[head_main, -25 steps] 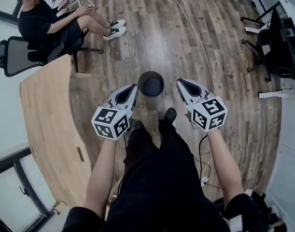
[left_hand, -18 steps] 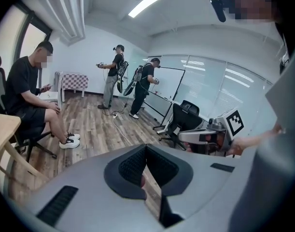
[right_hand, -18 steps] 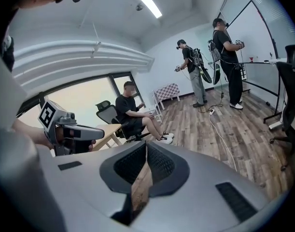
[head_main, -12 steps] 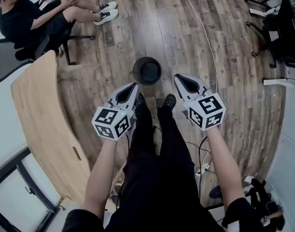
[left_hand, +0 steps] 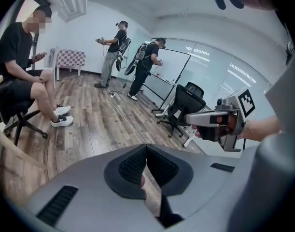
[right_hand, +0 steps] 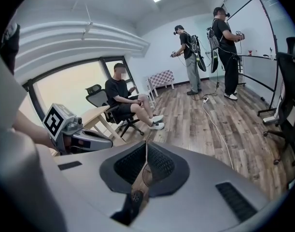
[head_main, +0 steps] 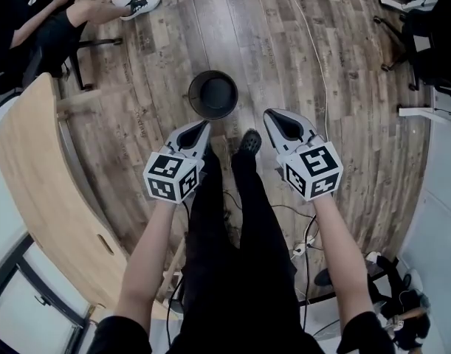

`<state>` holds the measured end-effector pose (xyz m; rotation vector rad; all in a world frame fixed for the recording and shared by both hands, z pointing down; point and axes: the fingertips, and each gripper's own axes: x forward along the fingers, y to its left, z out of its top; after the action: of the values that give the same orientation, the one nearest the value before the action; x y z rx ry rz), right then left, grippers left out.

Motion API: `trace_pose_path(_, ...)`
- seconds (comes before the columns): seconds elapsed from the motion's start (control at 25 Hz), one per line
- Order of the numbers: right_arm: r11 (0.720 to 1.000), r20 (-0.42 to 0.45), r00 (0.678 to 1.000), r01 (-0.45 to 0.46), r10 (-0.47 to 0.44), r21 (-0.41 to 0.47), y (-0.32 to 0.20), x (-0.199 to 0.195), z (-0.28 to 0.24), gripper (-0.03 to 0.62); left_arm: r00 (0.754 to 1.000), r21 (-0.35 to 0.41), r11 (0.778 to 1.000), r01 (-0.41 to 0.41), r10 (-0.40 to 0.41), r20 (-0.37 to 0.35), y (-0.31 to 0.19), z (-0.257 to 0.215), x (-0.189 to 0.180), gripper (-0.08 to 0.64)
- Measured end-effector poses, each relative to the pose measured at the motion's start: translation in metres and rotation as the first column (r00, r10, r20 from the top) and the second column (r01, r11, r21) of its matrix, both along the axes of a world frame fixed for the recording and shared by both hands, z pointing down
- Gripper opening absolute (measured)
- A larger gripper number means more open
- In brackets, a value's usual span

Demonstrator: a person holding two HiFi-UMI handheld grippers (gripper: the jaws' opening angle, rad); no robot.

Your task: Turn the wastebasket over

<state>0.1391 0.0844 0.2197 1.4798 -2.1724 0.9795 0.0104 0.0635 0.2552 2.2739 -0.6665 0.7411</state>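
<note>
Wastebasket (head_main: 212,94): round, black, mouth up on the wood plank floor (head_main: 284,65), just ahead of the shoe (head_main: 249,141); inside too dark to read. Left gripper view: left gripper (left_hand: 146,149) matte grey, ribbed pads pressed together, empty, basket hidden. Right gripper view: right gripper (right_hand: 146,146) also pressed together, empty.

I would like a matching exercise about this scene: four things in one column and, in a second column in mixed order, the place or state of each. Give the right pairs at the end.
Things:
1. wastebasket
2. left gripper
3. wooden table
4. white cable

Places or states:
A. lies along the floor, to the right of the wastebasket in the head view
B. jaws shut, nothing between them
C. at the left side of the head view
D. stands on the floor, open top up

Pairs: 1-D, 2-B, 3-C, 4-A
</note>
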Motion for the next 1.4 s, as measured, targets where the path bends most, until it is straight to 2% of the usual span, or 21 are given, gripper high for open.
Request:
trace_pose_path(0.24,0.997,0.005,0.999,-0.043,0.044,-0.060,-0.007,-0.006,0.053,0.034,0.999,-0.041,0.998,-0.039,0.040,0.020,-0.009,0.062,-0.004,0.018)
trace_pose_path(0.4,0.994,0.007,0.998,-0.064,0.065,-0.092,-0.010,-0.015,0.091,0.034,0.996,-0.026,0.998,-0.065,0.066,0.059,-0.015,0.103,-0.009,0.018)
trace_pose_path(0.6,0.987,0.008,0.996,-0.092,0.094,-0.134,-0.008,-0.025,0.137,0.034,0.984,-0.016,0.992,-0.129,0.130,0.120,-0.008,0.153,-0.016,0.019)
trace_pose_path(0.76,0.985,0.003,0.997,-0.072,0.074,-0.156,-0.006,-0.028,0.163,0.034,0.972,-0.026,0.984,-0.179,0.181,0.152,0.006,0.192,-0.016,0.020)
trace_pose_path(1.04,0.982,-0.002,0.998,-0.060,0.060,-0.181,-0.002,-0.032,0.197,0.034,0.942,-0.044,0.964,-0.263,0.266,0.204,0.021,0.240,-0.019,0.029)
trace_pose_path(1.12,0.981,-0.001,0.998,-0.060,0.061,-0.187,-0.001,-0.032,0.206,0.035,0.933,-0.054,0.956,-0.288,0.293,0.209,0.024,0.254,-0.018,0.072)
trace_pose_path(1.24,0.979,0.003,0.998,-0.054,0.055,-0.197,0.002,-0.032,0.219,0.034,0.920,-0.062,0.946,-0.317,0.323,0.221,0.027,0.273,-0.016,0.095)
trace_pose_path(1.4,0.977,0.003,0.999,-0.036,0.037,-0.210,0.007,-0.032,0.239,0.034,0.884,-0.073,0.924,-0.375,0.381,0.272,0.036,0.306,-0.015,0.121)
